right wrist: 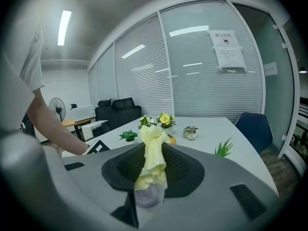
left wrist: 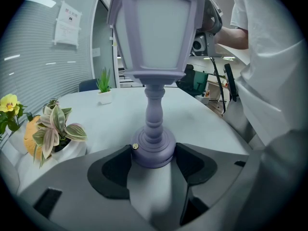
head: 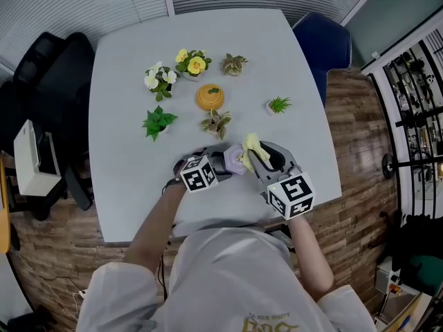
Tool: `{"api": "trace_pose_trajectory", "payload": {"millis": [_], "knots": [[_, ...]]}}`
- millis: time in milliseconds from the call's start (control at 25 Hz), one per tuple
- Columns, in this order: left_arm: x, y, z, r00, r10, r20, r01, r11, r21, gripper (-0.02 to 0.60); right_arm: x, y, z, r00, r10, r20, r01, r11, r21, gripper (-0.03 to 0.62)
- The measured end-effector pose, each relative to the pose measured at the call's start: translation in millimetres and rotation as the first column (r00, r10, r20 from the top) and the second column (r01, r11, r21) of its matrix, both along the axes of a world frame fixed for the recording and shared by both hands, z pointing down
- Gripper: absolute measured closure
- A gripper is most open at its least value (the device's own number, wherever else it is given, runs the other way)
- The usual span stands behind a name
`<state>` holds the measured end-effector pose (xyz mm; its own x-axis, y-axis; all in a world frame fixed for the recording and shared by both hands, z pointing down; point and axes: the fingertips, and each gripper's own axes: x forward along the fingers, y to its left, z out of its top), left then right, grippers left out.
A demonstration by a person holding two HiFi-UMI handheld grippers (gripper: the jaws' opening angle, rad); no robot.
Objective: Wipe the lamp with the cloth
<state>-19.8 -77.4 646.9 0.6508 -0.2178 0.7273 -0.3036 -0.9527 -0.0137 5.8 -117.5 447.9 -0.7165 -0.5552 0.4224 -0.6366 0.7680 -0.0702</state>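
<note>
A lavender lantern-style lamp point(left wrist: 154, 37) stands upright on the white table point(head: 124, 185), its round base point(left wrist: 153, 150) clamped between the jaws of my left gripper point(left wrist: 153, 154). In the head view the lamp point(head: 235, 161) lies between both grippers near the table's front edge. My left gripper point(head: 214, 164) reaches in from the left, my right gripper point(head: 261, 159) from the right. A yellow cloth point(head: 251, 147) is pinched in the right gripper point(right wrist: 153, 165). The cloth point(right wrist: 154, 153) hangs between its jaws, touching the lamp's top point(right wrist: 147, 196).
Several small potted plants stand behind the lamp: a variegated one point(head: 217, 124) point(left wrist: 55, 131) closest, an orange pot point(head: 211, 97), a green plant point(head: 158, 122), flowers point(head: 193, 63), a grass tuft point(head: 278, 105). A blue chair point(head: 322, 43) stands at the far right.
</note>
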Motion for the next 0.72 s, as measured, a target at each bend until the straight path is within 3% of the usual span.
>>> {"api": "trace_pose_trajectory", "payload": {"millis": [720], "knots": [[-0.5,-0.3,-1.7,1.000,0.001,0.003,-0.001,1.000,-0.001,0.282,-16.4,-13.2,-0.8,0.999,-0.037,0.006,0.037,0.997,-0.062,0.480]]}}
